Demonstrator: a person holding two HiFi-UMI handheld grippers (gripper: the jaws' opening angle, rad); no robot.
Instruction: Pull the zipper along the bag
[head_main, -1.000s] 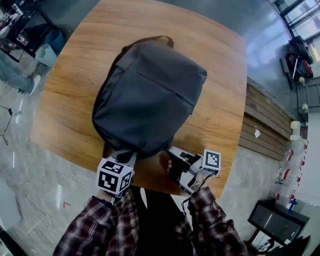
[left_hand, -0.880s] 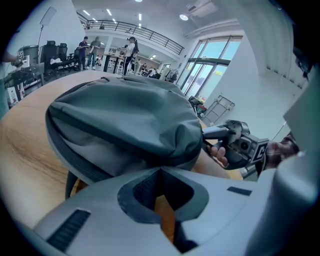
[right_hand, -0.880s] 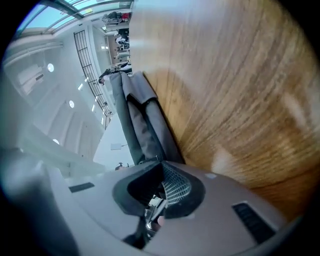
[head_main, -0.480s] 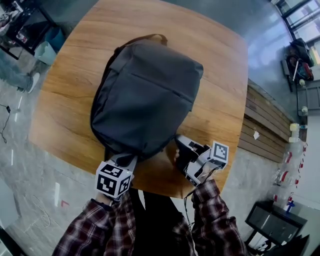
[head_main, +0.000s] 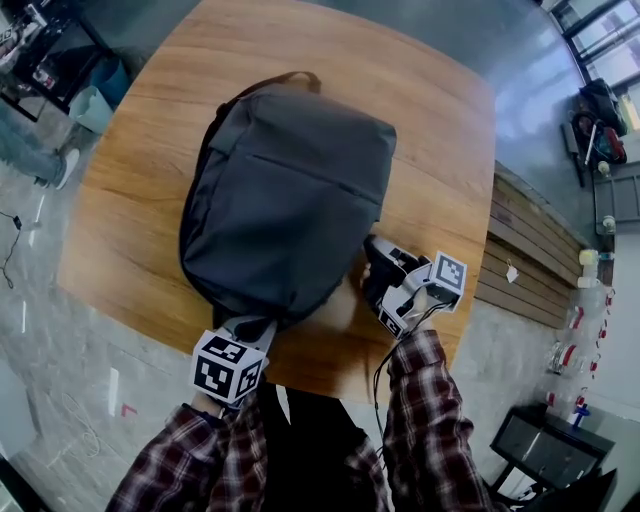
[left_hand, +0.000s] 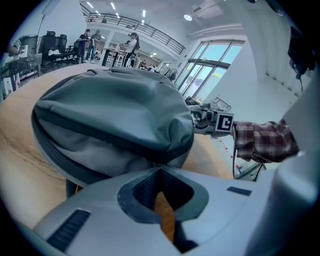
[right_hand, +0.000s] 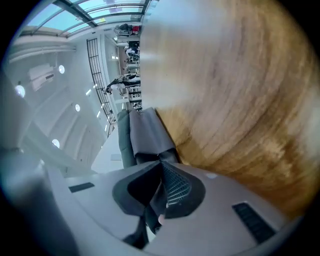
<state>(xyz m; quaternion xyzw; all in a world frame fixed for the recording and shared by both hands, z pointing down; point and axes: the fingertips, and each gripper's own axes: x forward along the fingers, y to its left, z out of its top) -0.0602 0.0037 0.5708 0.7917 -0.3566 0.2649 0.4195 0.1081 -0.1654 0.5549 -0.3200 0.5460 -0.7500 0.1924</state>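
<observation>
Overhead, in the head view, a round-cornered wooden table (head_main: 440, 150) on a grey floor (head_main: 40, 300) carries the dark grey bag (head_main: 290, 190), lying flat; I cannot trace its zipper line. Left gripper view: left tongs (left_hand: 160, 170) pressed together on the bag's near bottom edge, a bright glazed hall behind. Right gripper view: right tongs (right_hand: 161, 164) pinch a dark zipper pull (right_hand: 151, 207) at the bag's right side; the bag's contents are hidden.
</observation>
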